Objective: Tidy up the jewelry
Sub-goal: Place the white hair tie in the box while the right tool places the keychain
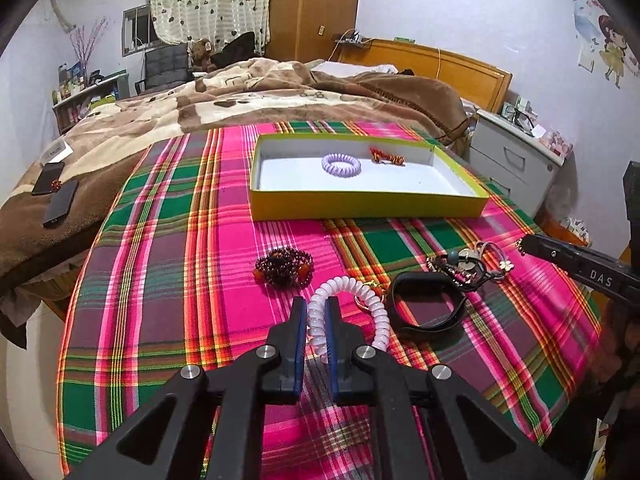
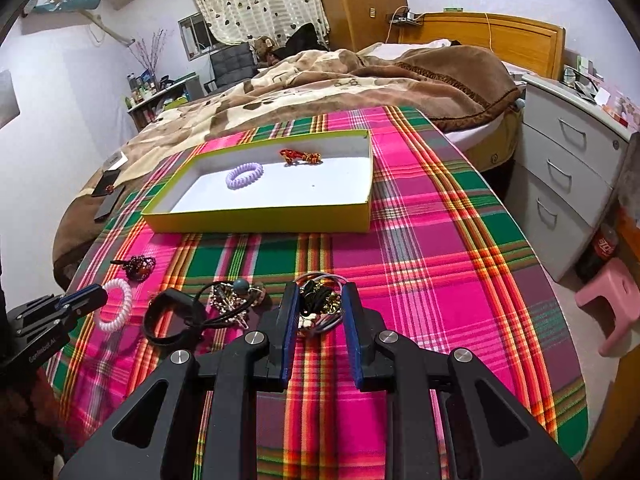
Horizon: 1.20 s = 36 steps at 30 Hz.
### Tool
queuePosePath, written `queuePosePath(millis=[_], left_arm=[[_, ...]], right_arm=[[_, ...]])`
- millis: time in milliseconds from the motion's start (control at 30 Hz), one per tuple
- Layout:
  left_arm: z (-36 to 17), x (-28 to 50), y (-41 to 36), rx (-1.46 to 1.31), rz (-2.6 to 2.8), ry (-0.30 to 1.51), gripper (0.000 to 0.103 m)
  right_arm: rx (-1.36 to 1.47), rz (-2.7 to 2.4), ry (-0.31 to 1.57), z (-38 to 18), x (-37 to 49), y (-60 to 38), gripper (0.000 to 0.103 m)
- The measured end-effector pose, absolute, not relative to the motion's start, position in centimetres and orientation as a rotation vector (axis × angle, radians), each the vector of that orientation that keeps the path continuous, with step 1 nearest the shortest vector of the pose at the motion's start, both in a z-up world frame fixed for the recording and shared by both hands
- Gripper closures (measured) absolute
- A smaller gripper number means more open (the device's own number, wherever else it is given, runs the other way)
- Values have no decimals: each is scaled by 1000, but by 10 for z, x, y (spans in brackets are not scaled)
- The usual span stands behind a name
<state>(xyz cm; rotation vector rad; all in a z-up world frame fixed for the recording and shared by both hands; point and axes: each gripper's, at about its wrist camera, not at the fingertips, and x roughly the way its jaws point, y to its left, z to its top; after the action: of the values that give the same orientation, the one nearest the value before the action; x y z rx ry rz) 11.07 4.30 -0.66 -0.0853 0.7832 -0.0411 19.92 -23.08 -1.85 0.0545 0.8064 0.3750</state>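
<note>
A yellow-green box point(image 1: 368, 209) point(image 2: 256, 220) stands on the plaid cloth and holds a purple coil hair tie point(image 1: 341, 164) point(image 2: 245, 175) and a red-orange braided piece point(image 1: 386, 157) point(image 2: 300, 157). My left gripper point(image 1: 316, 308) is shut on a white-pink coil hair tie point(image 1: 360, 300) point(image 2: 116, 304). A dark red bead bracelet point(image 1: 284, 268) point(image 2: 138, 266) lies beyond it. A black band point(image 1: 428, 306) point(image 2: 170, 316) and a tangle of hair ties and charms point(image 1: 466, 266) point(image 2: 232, 300) lie to the right. My right gripper point(image 2: 320, 300) is open around a clump of black ties and rings point(image 2: 320, 304).
The table has a pink and green plaid cloth point(image 1: 180, 280) point(image 2: 440, 280). A bed with a brown blanket point(image 1: 240, 92) is behind it, with two phones point(image 1: 56, 196) on it. White drawers point(image 2: 568, 176) and a pink stool point(image 2: 616, 300) stand at the right.
</note>
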Motion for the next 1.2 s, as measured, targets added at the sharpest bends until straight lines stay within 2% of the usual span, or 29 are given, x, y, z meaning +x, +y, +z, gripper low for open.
queuePosePath(millis=[633, 900, 1200], left_arm=[[32, 143, 39, -76, -71, 693, 94], [44, 195, 44, -61, -70, 671, 94], [28, 266, 59, -42, -28, 709, 94]], right_arm=[[58, 414, 745, 8, 218, -216, 81], [32, 425, 726, 13, 254, -201, 81], [-4, 407, 748, 5, 311, -188, 81]])
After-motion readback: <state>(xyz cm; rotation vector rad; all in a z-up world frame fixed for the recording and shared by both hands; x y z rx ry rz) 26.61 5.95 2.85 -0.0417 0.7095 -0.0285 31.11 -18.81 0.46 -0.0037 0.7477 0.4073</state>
